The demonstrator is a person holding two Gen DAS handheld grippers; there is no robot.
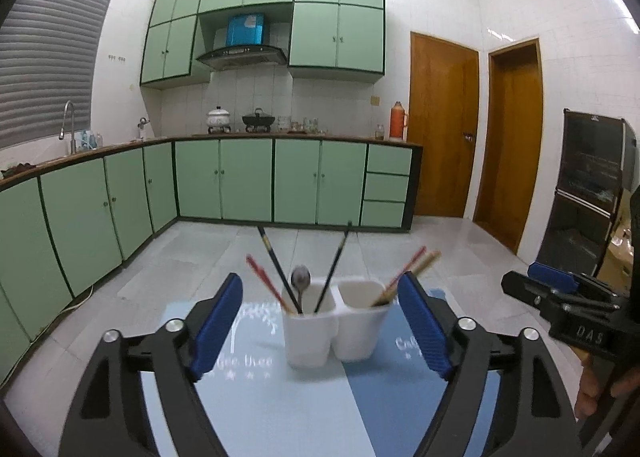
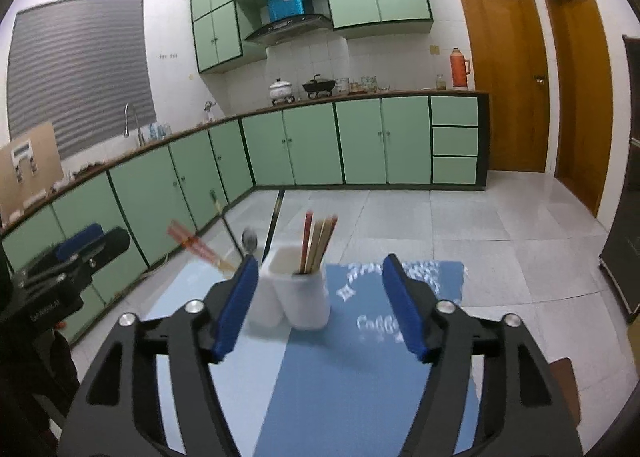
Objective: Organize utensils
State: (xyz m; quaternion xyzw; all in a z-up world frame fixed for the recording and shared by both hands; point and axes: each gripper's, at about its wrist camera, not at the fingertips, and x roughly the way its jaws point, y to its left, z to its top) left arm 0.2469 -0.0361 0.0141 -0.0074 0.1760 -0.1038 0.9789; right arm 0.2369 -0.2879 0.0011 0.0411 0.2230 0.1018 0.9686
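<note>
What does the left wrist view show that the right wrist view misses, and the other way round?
Only the left wrist view: the black cabinet at right, and the right gripper seen from the side. Only the right wrist view: the cardboard box on the counter, and the left gripper seen from the side. Both: the white two-compartment holder on the blue mat, chopsticks in both compartments, a spoon, and each view's own jaws open and empty.

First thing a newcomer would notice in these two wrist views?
The white two-compartment holder on the blue table mat, dead ahead of both cameras: black chopsticks, red chopsticks and a spoon in one cup, red and wooden sticks in the other. Framing it, the left gripper and right gripper stand open and empty. Behind, mint-green cabinets.
</note>
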